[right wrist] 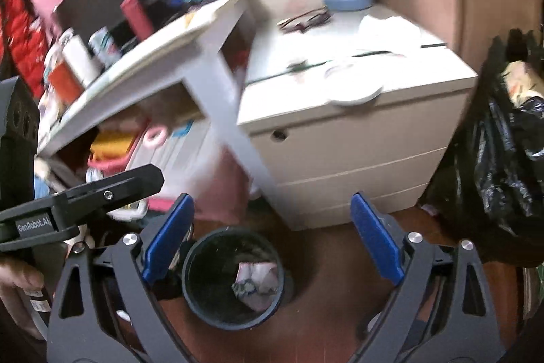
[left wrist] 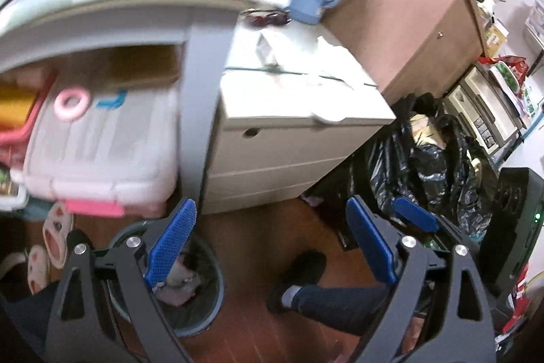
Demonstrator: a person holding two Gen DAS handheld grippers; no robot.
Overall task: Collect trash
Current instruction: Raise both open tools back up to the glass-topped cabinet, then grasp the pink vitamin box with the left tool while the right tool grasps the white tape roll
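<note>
Left gripper (left wrist: 272, 247) and right gripper (right wrist: 272, 238), both with jaws spread wide and holding nothing, above a dark round bin (right wrist: 233, 278) on the wooden floor (right wrist: 323, 261). Crumpled pink trash (right wrist: 255, 284) lies inside the bin, below the front edge of a white drawer counter (right wrist: 346, 138).

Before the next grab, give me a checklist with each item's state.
1. Left gripper empty, jaws wide: ok.
2. Right gripper empty, jaws wide: ok.
3. Bin upright on the floor: ok.
4. Crumpled trash inside the bin: ok.
5. Dresser top free of trash: not ok; crumpled white paper lies there.
6. Black bag has room left: cannot tell.
</note>
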